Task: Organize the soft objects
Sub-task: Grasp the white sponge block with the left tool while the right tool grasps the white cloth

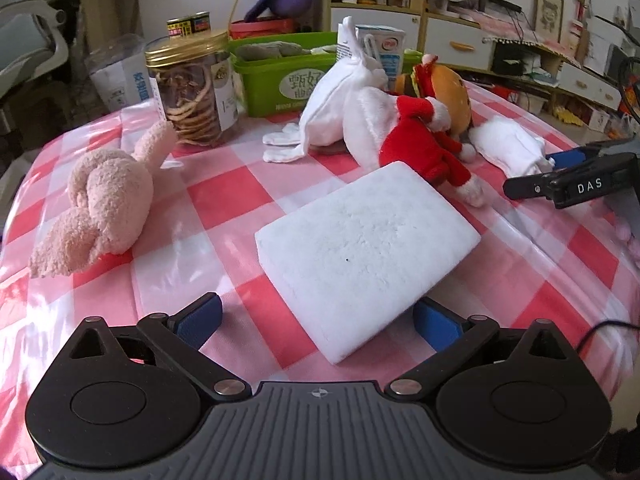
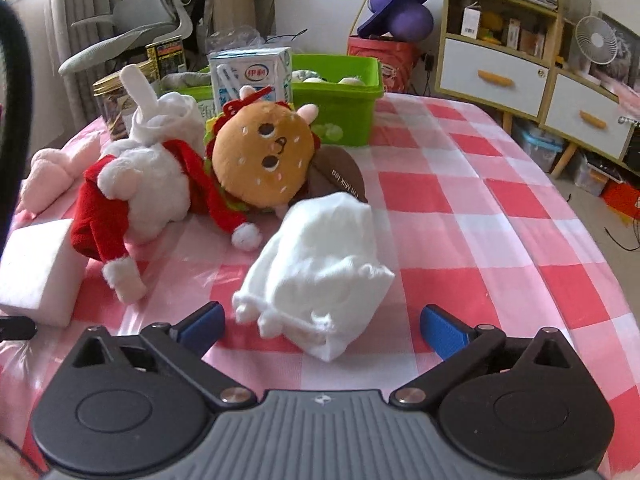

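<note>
A white foam block (image 1: pixel 368 252) lies on the pink checked tablecloth (image 1: pixel 224 200). Its near corner sits between the wide-apart jaws of my left gripper (image 1: pixel 318 322), which is open with neither pad pressing on it. In the right wrist view, a bundled white cloth (image 2: pixel 320 264) lies between the spread fingers of my open right gripper (image 2: pixel 322 322), untouched. Behind it are a burger plush (image 2: pixel 264 156), a white plush in a red suit (image 2: pixel 140 196) and a pink plush rabbit (image 1: pixel 104 208). The right gripper (image 1: pixel 536 172) also shows at the right of the left wrist view.
A green bin (image 1: pixel 280 76) holding soft items stands at the back of the table, with a gold-lidded jar (image 1: pixel 192 88) and a milk carton (image 2: pixel 252 76) beside it. Another white fabric piece (image 1: pixel 340 108) lies near the bin. The tablecloth to the right (image 2: pixel 500 220) is bare.
</note>
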The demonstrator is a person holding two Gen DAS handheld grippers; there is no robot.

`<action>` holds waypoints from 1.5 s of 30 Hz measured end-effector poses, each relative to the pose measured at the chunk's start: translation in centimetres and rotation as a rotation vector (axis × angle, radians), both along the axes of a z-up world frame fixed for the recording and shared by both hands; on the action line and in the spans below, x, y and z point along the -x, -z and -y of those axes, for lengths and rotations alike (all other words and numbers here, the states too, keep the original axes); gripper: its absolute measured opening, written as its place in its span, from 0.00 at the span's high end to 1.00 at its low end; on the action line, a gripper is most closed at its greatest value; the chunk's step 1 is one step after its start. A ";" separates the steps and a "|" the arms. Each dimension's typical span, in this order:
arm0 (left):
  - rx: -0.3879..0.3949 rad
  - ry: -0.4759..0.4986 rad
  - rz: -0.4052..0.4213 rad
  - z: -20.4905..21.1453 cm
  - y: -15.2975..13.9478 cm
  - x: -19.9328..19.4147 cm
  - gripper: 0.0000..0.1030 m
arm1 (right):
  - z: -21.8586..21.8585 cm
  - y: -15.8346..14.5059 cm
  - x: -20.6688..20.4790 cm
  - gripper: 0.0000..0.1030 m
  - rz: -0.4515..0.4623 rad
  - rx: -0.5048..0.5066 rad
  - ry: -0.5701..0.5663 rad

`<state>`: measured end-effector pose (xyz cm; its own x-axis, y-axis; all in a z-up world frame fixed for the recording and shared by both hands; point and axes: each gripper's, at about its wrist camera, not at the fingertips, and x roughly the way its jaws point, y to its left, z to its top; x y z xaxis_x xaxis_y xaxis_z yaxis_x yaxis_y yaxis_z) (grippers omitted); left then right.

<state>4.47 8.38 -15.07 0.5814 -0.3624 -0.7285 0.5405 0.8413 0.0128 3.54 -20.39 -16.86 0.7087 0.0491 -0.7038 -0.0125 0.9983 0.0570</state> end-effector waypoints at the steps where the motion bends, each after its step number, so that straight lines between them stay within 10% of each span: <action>1: 0.001 0.001 0.000 0.2 -0.1 -0.2 0.08 | 0.0 0.0 -0.1 0.20 0.000 0.000 0.003; 19: 0.023 0.053 0.044 2.4 -1.3 -0.2 0.12 | 1.3 -0.6 -0.9 0.23 -0.021 -0.025 0.020; 24: 0.054 0.044 0.020 2.2 -1.8 -0.4 0.28 | 1.7 -1.2 -0.9 0.33 -0.003 -0.039 0.032; 32: 0.113 0.023 0.007 1.4 -3.2 -0.2 0.32 | 2.4 -2.2 -1.0 0.79 0.006 -0.087 0.030; 45: 0.214 -0.128 -0.041 0.0 -6.0 -1.4 0.32 | 4.9 -4.3 -1.4 0.91 -0.055 -0.319 0.075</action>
<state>5.87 8.41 -9.08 0.6038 -0.4362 -0.6672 0.4257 0.8841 -0.1928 4.90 -25.29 -12.58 0.6804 0.2218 -0.6985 0.0721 0.9282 0.3650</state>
